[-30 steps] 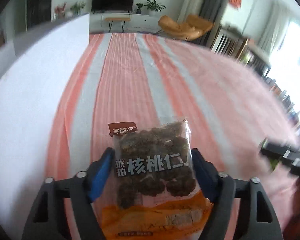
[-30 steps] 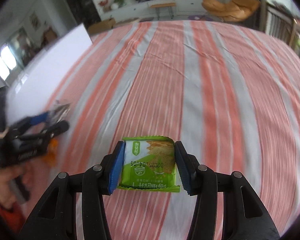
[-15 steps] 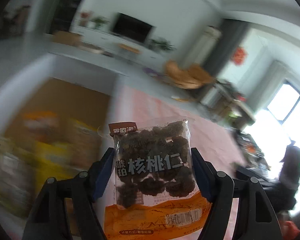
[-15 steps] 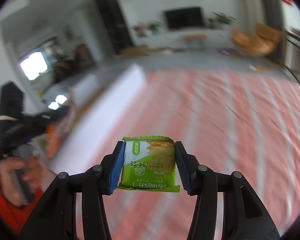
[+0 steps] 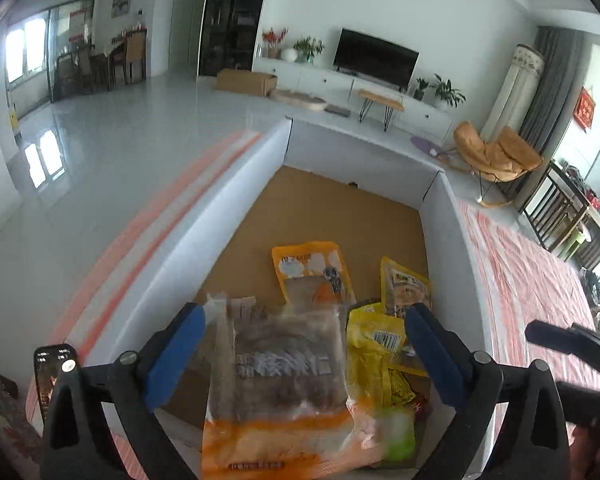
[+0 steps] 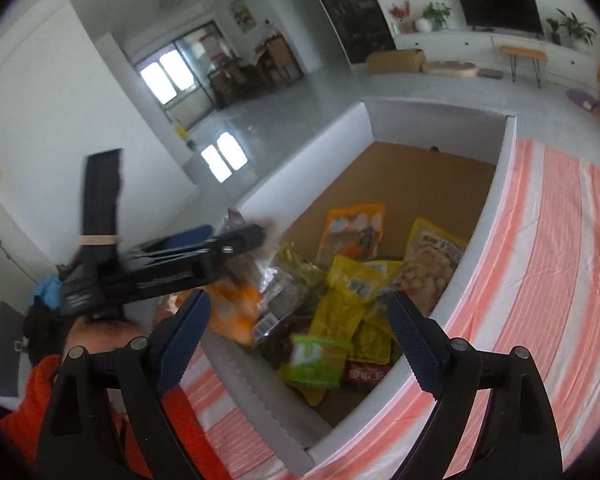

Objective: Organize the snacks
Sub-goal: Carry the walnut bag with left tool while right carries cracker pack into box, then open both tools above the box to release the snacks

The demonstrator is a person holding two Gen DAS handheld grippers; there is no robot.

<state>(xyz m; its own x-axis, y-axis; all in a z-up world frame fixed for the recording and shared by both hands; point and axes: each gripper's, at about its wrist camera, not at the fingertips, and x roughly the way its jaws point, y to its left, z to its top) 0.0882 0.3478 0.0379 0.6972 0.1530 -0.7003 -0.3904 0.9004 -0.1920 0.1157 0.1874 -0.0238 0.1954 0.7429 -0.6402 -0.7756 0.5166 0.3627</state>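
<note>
Both grippers hang over a white-walled box point(image 5: 464, 264) with a brown cardboard floor. My left gripper point(image 5: 304, 354) has its jaws opening; the walnut bag point(image 5: 284, 380), clear with an orange bottom, is blurred between the blue pads and touches neither. My right gripper point(image 6: 298, 336) also has its jaws opening, and the green cracker pack point(image 6: 316, 360) is blurred below it, inside the box point(image 6: 500, 184). From the right wrist, the left gripper point(image 6: 160, 268) is seen side-on with the walnut bag point(image 6: 232, 308) under it.
Several snack packs lie in the box: an orange one point(image 5: 312, 272) and yellow ones point(image 5: 406, 286). The striped pink cloth point(image 6: 560, 260) spreads right of the box. A phone point(image 5: 54, 376) lies at lower left. A person's orange sleeve point(image 6: 40, 400) is close by.
Both grippers swung from over the striped cloth to above the box and rose. Both spread their jaws and let go: the walnut bag and green pack are dropping.
</note>
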